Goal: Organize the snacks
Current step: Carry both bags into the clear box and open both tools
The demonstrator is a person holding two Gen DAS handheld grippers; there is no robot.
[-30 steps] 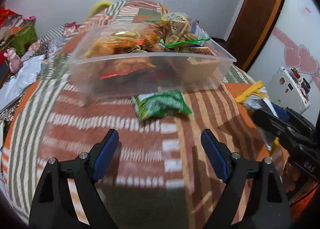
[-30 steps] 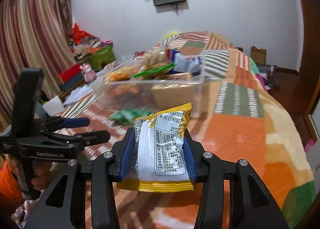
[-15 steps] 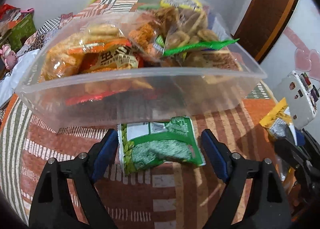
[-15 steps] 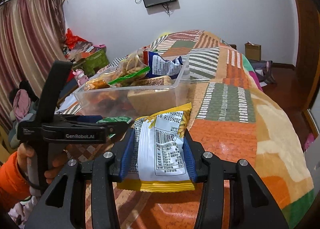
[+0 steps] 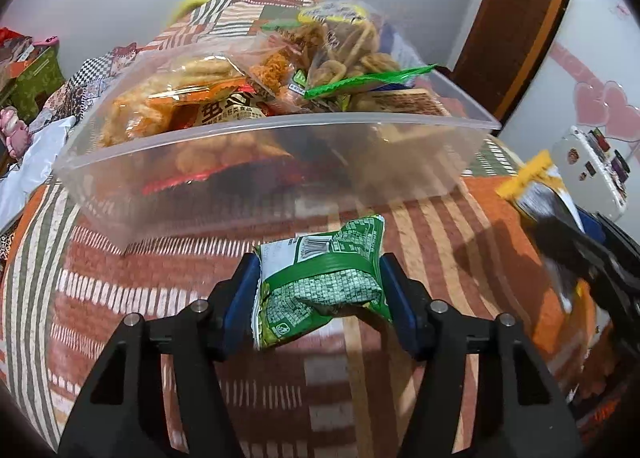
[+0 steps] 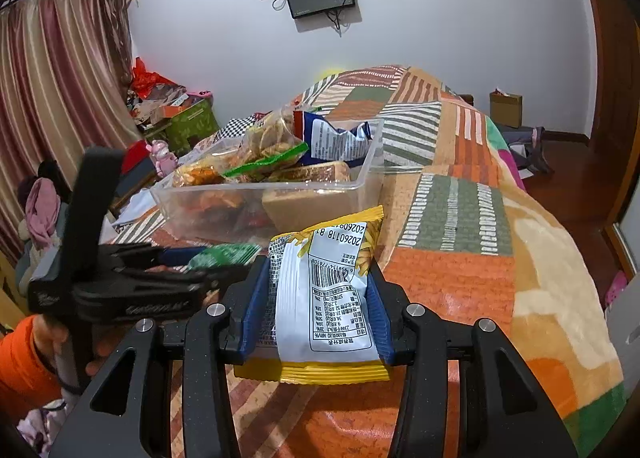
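Note:
A green snack packet (image 5: 320, 290) sits crumpled between the blue pads of my left gripper (image 5: 318, 262), whose jaws are closing and pressing on its sides just in front of the clear plastic bin (image 5: 260, 169). The bin holds several snack bags. My right gripper (image 6: 318, 264) is shut on a white and yellow snack packet (image 6: 332, 298), held upright short of the bin (image 6: 280, 193). In the right wrist view the left gripper (image 6: 200, 258) shows at the left with the green packet (image 6: 224, 254). The left wrist view has the right gripper (image 5: 580, 246) at its right edge.
Everything rests on a bed with a striped patchwork blanket (image 6: 452, 217). A hand in an orange sleeve (image 6: 24, 362) holds the left gripper. Curtains (image 6: 52, 89) and cluttered boxes (image 6: 176, 117) are on the left, a wooden door (image 5: 520, 17) and a white device (image 5: 592, 165) on the right.
My left gripper came forward to the green packet and its jaws closed in on it, crumpling it. The right gripper keeps its packet and has hardly moved.

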